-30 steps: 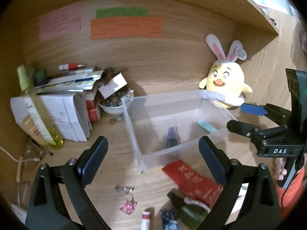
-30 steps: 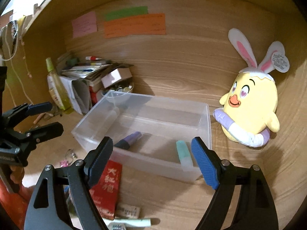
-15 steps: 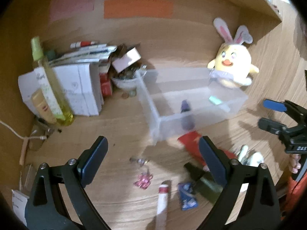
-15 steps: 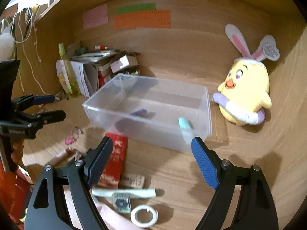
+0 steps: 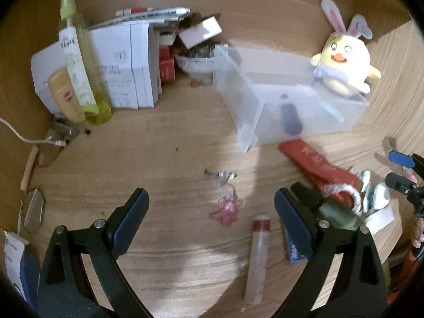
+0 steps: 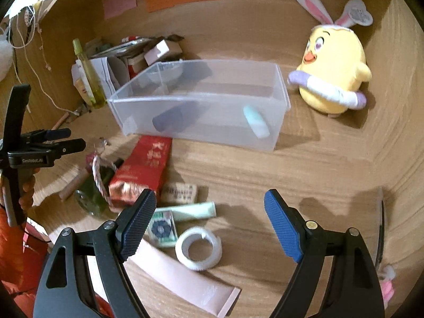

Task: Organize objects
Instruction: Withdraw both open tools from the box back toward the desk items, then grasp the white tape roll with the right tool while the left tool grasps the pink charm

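A clear plastic bin (image 5: 246,100) (image 6: 275,98) stands on the wooden desk and holds a dark purple bottle (image 6: 172,118) and a mint tube (image 6: 255,122). Loose items lie in front of it: a red packet (image 6: 143,169) (image 5: 318,164), a white tape ring (image 6: 198,247), a mint tube (image 6: 190,210), a small flower card (image 6: 161,229), a pink charm (image 5: 225,209) and a red-capped tube (image 5: 258,254). My left gripper (image 5: 210,220) is open and empty above the charm. My right gripper (image 6: 205,225) is open and empty above the tape ring.
A yellow bunny-eared plush (image 6: 331,71) sits right of the bin. Stacked papers, boxes, a bowl (image 5: 196,62) and a green spray bottle (image 5: 76,58) crowd the back left corner. A pink strip (image 6: 182,278) lies at the near edge. Glasses (image 5: 33,209) lie far left.
Both grippers have pulled back from the bin and tilted down, so the loose items on the desk in front of the bin have come into view. Both stay open.
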Demonstrator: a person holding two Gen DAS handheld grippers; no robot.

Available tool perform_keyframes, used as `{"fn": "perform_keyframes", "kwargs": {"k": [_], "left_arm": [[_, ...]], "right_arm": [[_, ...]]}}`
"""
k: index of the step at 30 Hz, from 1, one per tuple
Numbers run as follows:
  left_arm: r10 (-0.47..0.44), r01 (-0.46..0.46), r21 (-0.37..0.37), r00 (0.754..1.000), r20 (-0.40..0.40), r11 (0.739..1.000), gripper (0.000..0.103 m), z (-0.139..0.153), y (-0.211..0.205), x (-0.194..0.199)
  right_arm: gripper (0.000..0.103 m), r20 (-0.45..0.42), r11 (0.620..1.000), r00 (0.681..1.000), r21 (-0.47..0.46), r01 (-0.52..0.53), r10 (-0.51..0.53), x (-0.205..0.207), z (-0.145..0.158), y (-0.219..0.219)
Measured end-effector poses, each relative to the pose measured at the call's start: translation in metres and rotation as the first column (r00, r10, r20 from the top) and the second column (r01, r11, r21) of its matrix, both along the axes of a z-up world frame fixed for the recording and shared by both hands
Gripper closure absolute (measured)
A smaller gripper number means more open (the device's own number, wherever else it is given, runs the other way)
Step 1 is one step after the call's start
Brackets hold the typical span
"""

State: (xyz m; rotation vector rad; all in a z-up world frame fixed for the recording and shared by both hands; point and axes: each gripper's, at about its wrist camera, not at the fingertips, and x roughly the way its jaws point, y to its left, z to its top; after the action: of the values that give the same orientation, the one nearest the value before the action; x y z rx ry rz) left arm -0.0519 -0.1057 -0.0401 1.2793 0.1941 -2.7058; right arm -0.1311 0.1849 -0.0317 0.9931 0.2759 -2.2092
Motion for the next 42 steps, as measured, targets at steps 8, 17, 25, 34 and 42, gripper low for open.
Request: {"fn": "perform_keyframes", "kwargs": {"k": [8,17,25,34,42], "left_arm": [[-0.001,0.001,0.010,1.000,0.016,1.000,0.010,-0.013,-0.003,0.002],[-0.015,0.013,0.035,0.998,0.055,0.999,0.045,-0.019,-0.005,-0.005],[-0.043,0.043,-0.005,0.998,0.050,0.999,0.073,-0.018,0.005,-0.005],[-0.040,0.040,0.000,0.998,0.038,0.999,0.083,-0.018,0.005,-0.002],[-0.015,0.015,0.004,1.000,0.001,1.000,0.083,-0.009,0.007,0.003]], "right_arm": [[0.021,0.032,1.000,0.999,0.005,0.014,-0.014,0.010,-0.016,0.008],[0.021,0.065,0.999,0.997,0.010,0.034,-0.035,0.014,-0.032,0.012],[0.034,0.082,1.000,0.996,-0.020,0.024,-0.023,0.013,-0.034,0.010],[0.066,0.122,0.999,0.992,-0.040,0.022,-0.016,0.009,-0.035,0.014],[0.066,0.078,0.997,0.997,-0.066,0.030,-0.025,0.010,-0.025,0.023]]}}
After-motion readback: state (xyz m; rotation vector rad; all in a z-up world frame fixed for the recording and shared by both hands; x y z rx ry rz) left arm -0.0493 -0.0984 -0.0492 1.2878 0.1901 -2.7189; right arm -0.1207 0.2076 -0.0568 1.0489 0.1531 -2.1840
